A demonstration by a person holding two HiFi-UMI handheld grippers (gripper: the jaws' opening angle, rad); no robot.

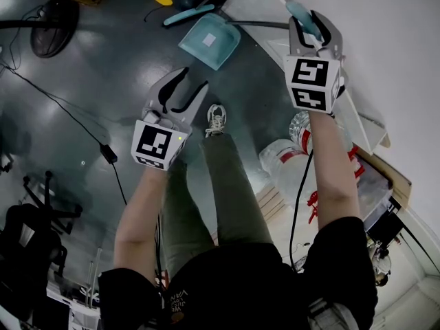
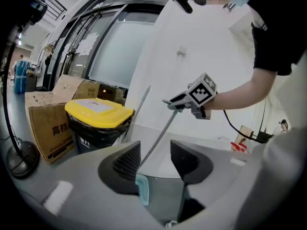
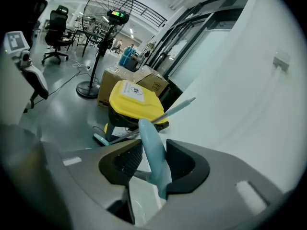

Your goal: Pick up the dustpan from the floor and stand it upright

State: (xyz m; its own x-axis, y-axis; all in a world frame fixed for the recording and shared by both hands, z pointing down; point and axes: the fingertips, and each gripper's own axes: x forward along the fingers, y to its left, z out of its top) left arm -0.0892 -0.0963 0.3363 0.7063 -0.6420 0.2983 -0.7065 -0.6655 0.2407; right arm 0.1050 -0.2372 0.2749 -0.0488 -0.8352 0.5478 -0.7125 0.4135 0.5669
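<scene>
Both forearms extended forward. Left gripper [image 1: 184,81], 10 o'clock: jaws spread, empty. Right gripper [image 1: 315,20], 1 o'clock: jaws spread loosely about the handle [image 3: 152,152] of one dustpan [image 1: 210,41].

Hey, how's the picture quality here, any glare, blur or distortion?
Head view: bright glare patches on the floor. Left gripper view: fisheye bends the window frame. Right gripper view: the close handle looks soft, corners dark.

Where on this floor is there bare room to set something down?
Bare grey floor lies between the fan base, the black cable and the dustpan. Crowded: the bottles by the white wall, the chair at lower left.
</scene>
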